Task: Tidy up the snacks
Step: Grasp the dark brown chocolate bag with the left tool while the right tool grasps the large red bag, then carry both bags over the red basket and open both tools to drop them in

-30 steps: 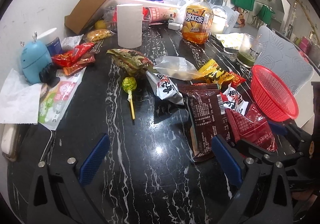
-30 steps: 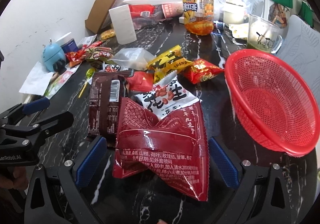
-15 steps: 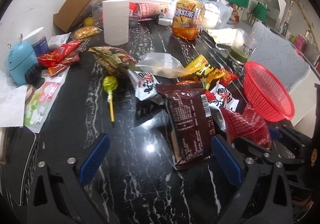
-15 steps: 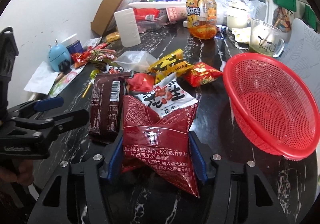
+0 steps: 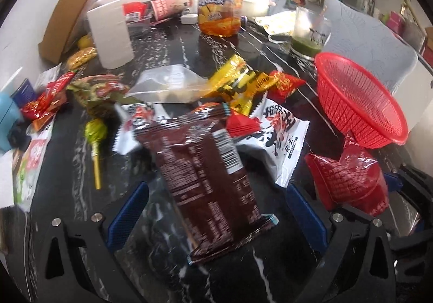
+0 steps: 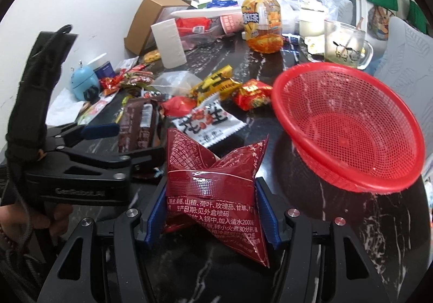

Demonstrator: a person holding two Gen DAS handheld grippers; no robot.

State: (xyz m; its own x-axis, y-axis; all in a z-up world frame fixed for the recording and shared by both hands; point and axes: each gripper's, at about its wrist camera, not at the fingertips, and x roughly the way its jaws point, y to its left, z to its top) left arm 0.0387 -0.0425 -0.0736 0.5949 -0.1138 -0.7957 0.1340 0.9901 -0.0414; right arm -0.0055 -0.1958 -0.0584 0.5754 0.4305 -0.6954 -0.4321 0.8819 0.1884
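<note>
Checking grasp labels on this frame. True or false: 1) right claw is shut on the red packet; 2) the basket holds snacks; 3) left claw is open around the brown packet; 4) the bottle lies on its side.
1) True: right claw pinches the red packet.
2) False: the basket is empty.
3) True: left claw is open, pads either side of the brown packet, not touching.
4) False: the bottle stands upright.

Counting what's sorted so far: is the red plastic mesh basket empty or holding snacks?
Empty: the red plastic mesh basket shows only bare mesh inside, no packets.
</note>
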